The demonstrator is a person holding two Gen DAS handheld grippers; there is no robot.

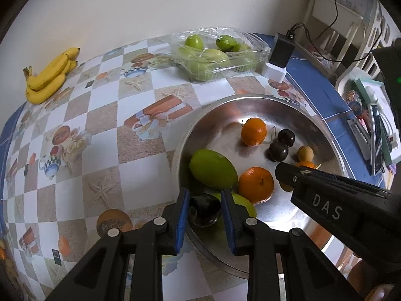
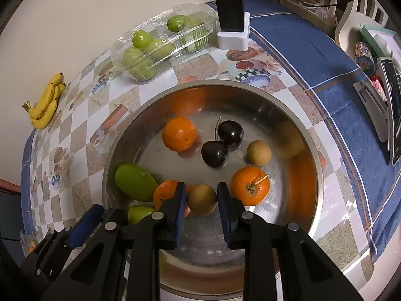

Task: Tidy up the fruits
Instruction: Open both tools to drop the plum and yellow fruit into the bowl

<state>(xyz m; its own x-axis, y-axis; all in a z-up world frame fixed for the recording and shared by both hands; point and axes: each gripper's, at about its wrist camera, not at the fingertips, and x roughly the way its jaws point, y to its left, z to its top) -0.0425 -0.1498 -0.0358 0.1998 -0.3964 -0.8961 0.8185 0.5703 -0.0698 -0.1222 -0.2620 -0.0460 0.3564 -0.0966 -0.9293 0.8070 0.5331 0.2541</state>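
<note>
A steel bowl [image 2: 120,138] on the patterned tablecloth holds oranges [image 2: 178,133], two dark cherries [image 2: 229,132], a brown round fruit [image 2: 259,152] and green fruits [image 2: 135,181]. In the left wrist view my left gripper [image 1: 205,200] is shut on a dark cherry [image 1: 204,212] at the bowl's near left rim [image 1: 250,97], above a green fruit [image 1: 213,168]. My right gripper [image 2: 201,193] is shut on a brown round fruit [image 2: 201,199] inside the bowl, between two oranges. The right gripper's fingertips [image 1: 283,173] reach in from the right over the fruit.
A bunch of bananas [image 1: 48,75] lies at the far left by the wall. A clear plastic box [image 1: 218,55] of green fruits stands behind the bowl. A black charger on a white base [image 2: 231,20] stands beside it. A phone on a stand [image 2: 391,110] and clutter fill the right edge.
</note>
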